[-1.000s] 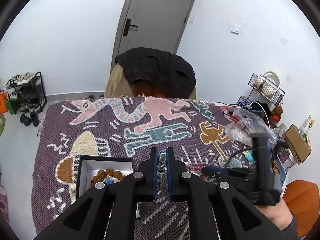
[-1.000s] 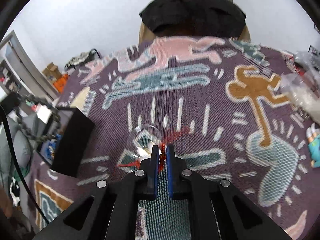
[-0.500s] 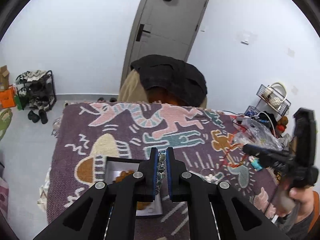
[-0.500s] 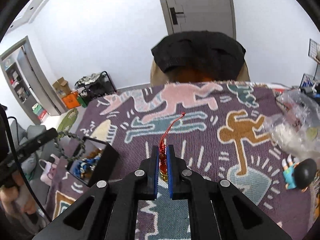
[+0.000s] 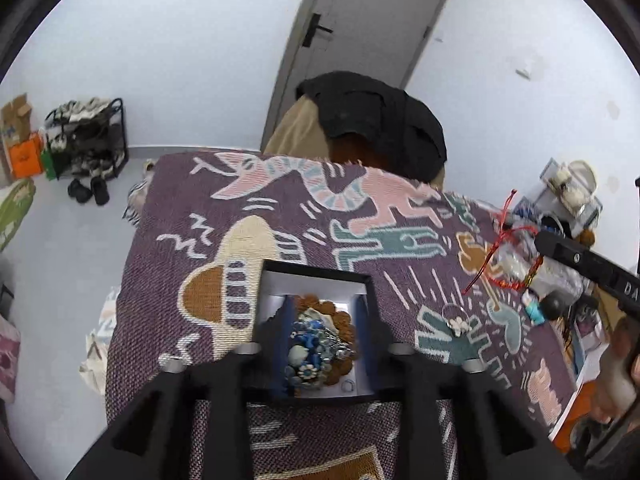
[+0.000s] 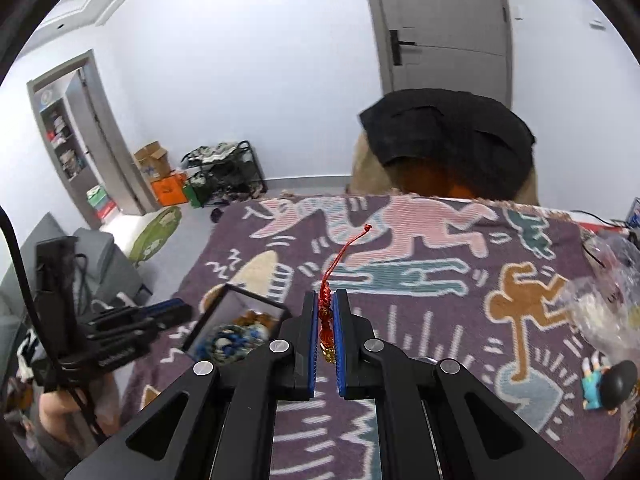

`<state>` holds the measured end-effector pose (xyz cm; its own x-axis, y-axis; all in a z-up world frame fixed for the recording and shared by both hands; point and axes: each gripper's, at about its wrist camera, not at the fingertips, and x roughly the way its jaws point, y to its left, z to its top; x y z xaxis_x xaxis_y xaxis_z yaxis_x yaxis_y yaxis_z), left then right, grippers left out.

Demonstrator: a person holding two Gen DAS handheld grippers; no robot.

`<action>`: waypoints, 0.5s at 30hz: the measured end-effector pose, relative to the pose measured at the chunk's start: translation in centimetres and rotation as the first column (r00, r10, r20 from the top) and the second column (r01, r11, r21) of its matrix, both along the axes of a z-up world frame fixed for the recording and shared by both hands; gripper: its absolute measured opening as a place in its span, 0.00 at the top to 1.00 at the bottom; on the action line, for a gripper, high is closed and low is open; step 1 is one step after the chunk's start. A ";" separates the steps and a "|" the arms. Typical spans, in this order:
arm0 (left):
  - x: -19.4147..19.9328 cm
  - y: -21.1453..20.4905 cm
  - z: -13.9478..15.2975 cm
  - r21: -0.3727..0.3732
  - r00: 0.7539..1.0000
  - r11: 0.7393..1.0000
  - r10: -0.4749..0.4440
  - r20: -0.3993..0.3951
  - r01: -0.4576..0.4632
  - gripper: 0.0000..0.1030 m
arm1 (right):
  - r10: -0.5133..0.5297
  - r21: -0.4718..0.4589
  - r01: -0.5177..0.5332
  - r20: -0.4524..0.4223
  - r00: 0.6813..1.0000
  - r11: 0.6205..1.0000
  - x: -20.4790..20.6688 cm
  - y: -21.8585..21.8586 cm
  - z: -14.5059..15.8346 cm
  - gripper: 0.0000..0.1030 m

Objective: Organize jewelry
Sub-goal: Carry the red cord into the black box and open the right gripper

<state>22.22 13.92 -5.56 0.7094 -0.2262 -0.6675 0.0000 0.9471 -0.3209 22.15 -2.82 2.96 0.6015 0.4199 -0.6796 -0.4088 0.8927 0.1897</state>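
Observation:
A black jewelry box (image 5: pixel 316 270) with a white inside sits on the patterned cloth and holds blue beads (image 5: pixel 310 338) and a brown bead bracelet. My left gripper (image 5: pixel 322 334) is open just above the box. My right gripper (image 6: pixel 327 312) is shut on a red cord bracelet (image 6: pixel 326 320) with a gold charm, held above the cloth to the right of the box (image 6: pixel 236 326). The red bracelet also shows in the left wrist view (image 5: pixel 506 256). A small clear ring piece (image 5: pixel 456 318) lies on the cloth right of the box.
The purple patterned cloth (image 5: pixel 192 240) covers the table. A chair with a black jacket (image 5: pixel 376 120) stands at the far edge. Clear plastic bags (image 6: pixel 604 292) and a small toy figure (image 6: pixel 604 388) lie at the right.
My left gripper has opened and let a dark bead bracelet go over the box. My right gripper has lifted the red bracelet off the cloth and carried it left.

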 end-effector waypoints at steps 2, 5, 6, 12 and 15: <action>-0.8 1.1 0.2 -0.012 0.999 0.999 0.031 0.034 -0.031 0.46 | 0.030 0.009 -0.030 -0.006 1.000 0.999 0.0 1.4 -0.1 0.92; -1.6 2.5 0.3 -0.016 0.997 0.998 0.063 0.042 -0.062 0.46 | 0.064 0.018 -0.064 -0.020 0.998 0.998 0.0 3.2 -0.4 0.92; -1.9 3.0 0.3 -0.019 0.997 0.997 0.071 0.044 -0.070 0.46 | 0.081 0.021 -0.080 -0.027 0.996 0.997 0.0 4.0 -0.6 0.92; -2.7 5.0 -0.1 -0.026 0.993 0.993 0.112 0.041 -0.111 0.46 | 0.138 0.047 -0.135 -0.063 0.988 0.990 0.1 7.4 -1.8 0.92; -2.9 5.3 -0.1 -0.029 0.991 0.992 0.124 0.046 -0.123 0.46 | 0.142 0.043 -0.139 -0.089 0.986 0.989 0.5 8.3 -2.5 0.85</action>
